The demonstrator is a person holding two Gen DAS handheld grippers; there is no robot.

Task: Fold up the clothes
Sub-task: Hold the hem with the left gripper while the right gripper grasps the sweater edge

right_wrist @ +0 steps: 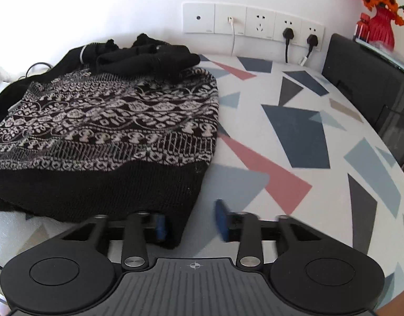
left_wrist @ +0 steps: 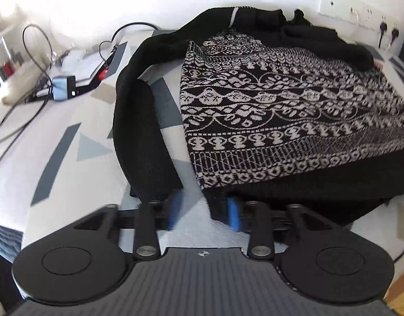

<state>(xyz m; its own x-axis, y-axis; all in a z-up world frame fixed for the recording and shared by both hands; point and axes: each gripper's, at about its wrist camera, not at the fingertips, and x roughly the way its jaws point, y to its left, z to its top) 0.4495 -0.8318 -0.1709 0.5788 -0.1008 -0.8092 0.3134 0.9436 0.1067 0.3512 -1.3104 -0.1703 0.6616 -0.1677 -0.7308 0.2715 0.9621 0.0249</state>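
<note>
Black-and-white patterned sweater (left_wrist: 281,110) lying bunched on table (left_wrist: 70,121) with geometric-print cloth, plain black hem toward both cameras.

Left wrist view: left gripper (left_wrist: 205,210) at near hem, jaws parted, blue pads either side of a gap showing bare tablecloth and a corner of black hem; pads not seen pressing on fabric. Seen only here: long black sleeve (left_wrist: 139,131) trailing down the sweater's left side, cuff just by the left pad; cables (left_wrist: 33,60) and small grey device (left_wrist: 62,88) at far left of table.

Right wrist view: right gripper (right_wrist: 191,221) at the sweater's (right_wrist: 104,121) right-hand hem corner, jaws apart, black hem edge lying between pads, no clamping visible. Seen only here: wall sockets (right_wrist: 254,23) with two black plugs, red vase of orange flowers (right_wrist: 378,8), dark box (right_wrist: 365,79) at table's far right.
</note>
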